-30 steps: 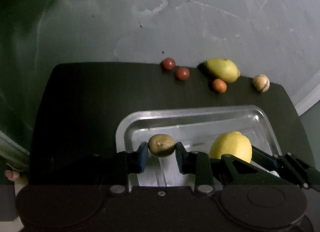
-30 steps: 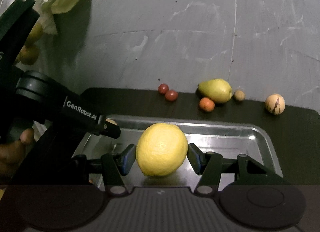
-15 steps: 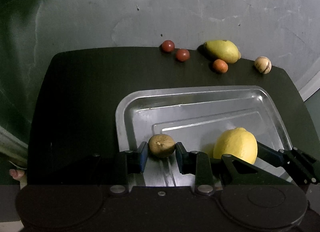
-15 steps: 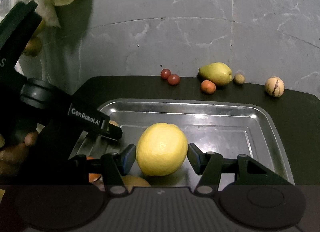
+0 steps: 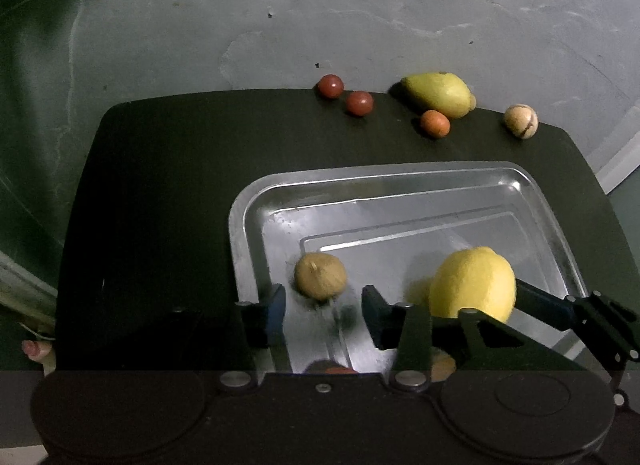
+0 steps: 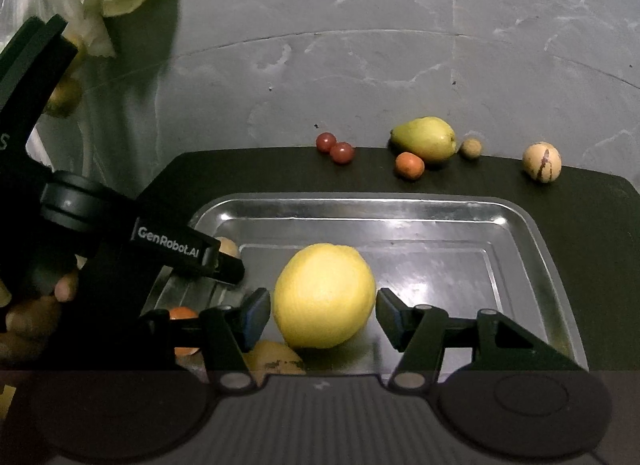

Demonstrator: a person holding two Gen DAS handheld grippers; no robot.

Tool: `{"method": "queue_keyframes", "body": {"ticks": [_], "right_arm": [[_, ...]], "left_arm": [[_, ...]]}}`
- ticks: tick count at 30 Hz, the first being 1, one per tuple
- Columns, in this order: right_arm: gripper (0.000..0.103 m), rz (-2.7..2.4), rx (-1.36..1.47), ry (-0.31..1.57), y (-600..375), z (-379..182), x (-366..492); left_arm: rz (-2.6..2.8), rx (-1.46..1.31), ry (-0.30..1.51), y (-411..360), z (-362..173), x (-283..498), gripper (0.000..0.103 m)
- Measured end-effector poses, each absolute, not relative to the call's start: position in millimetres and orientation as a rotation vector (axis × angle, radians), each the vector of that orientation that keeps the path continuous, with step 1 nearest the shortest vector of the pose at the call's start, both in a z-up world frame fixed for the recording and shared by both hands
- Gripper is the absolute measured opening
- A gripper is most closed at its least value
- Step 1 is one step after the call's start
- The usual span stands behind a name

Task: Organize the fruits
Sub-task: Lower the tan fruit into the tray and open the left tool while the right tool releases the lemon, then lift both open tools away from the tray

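Left wrist: left claw now parted, brown fruit released onto tray

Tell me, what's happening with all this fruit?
A person holding two grippers is putting fruit into a metal tray. The left gripper is open, and a small brown fruit sits in the tray just ahead of it. The right gripper is open around a lemon in the tray. Two red fruits, a pear, and other small fruits wait on the dark mat.
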State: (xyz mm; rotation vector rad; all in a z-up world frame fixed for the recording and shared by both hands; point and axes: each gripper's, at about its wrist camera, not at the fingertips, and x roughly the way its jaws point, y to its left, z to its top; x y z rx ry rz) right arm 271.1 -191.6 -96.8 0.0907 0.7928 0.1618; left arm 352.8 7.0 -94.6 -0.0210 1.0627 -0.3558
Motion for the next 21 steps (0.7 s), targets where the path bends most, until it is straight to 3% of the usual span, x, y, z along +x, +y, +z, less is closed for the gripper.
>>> {"method": "queue_keyframes", "body": {"ticks": [3, 5, 13, 21], "right_arm": [[0.081, 0.163, 0.098, 0.799, -193.3, -94.0, 265.4], [0.087, 0.170, 0.099, 0.809, -194.8, -90.4, 259.7], [0.101, 0.147, 0.102, 0.834, -199.7, -72.3, 233.3], [0.103, 0.130, 0.096, 0.907, -192.5, -66.4, 220.8]], "left_arm": [[-0.386, -0.022, 1.061, 9.1, -87.8, 346.3, 0.063], [-0.391, -0.012, 1.044, 10.9, -80.4, 339.3, 0.084], [-0.402, 0.014, 1.044, 29.0, -69.1, 320.9, 0.090], [-0.374, 0.039, 1.084, 60.9, -70.6, 311.1, 0.095]]}}
